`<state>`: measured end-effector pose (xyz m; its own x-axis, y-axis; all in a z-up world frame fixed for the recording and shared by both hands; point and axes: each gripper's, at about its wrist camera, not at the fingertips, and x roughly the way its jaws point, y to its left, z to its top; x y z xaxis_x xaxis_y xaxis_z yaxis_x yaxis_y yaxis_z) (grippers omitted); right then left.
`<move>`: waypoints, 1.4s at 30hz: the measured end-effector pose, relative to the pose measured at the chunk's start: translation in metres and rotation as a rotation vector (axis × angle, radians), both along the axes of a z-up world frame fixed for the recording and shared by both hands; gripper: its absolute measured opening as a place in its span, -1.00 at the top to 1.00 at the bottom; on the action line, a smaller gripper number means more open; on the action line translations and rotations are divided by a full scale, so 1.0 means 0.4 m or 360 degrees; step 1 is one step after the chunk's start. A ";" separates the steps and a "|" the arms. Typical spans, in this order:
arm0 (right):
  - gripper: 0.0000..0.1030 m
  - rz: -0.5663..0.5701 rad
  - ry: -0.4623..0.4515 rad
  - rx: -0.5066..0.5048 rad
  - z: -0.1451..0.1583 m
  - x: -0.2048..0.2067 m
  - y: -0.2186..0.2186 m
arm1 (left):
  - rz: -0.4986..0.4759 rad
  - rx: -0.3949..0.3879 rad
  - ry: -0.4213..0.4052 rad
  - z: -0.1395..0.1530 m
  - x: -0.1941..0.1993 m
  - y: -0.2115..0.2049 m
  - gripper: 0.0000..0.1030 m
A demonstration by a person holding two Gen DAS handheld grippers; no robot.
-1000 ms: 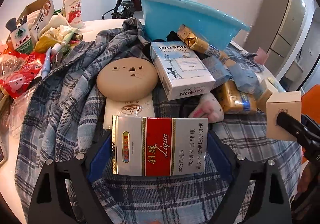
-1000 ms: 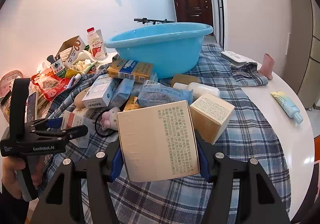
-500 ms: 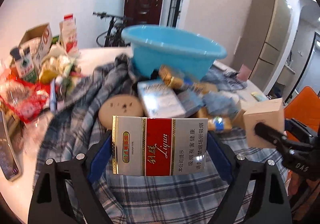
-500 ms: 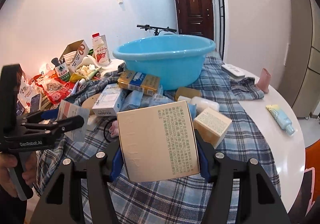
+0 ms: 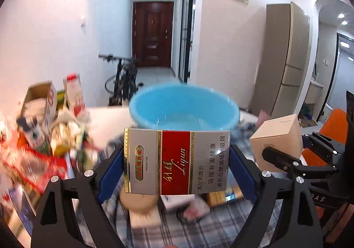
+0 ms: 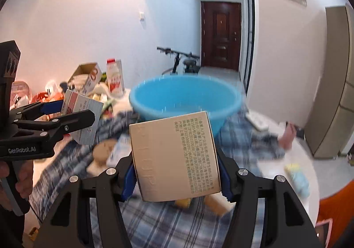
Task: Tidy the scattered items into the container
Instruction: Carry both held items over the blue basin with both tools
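Note:
My left gripper is shut on a silver and red cigarette carton, held high above the table in front of the blue basin. My right gripper is shut on a beige cardboard box, also lifted, just short of the blue basin. The box also shows at the right of the left wrist view. The carton also shows at the left of the right wrist view. The basin looks empty inside.
Several boxes and packets lie blurred on the plaid cloth below both grippers. A pile of cartons, a milk bottle and snack bags sits at the left. A blue tube lies on the white table at the right.
Both grippers have risen well above the table with their loads and tilted up toward the basin. The items on the cloth have dropped low in both views.

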<state>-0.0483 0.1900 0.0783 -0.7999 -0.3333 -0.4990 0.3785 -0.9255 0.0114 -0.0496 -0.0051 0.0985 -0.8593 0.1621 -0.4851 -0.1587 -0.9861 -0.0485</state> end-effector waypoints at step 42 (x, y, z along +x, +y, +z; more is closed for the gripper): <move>-0.22 0.0043 -0.0152 -0.0090 0.023 -0.538 -0.107 | 0.0101 0.0007 -0.0038 0.005 -0.463 -0.051 -0.71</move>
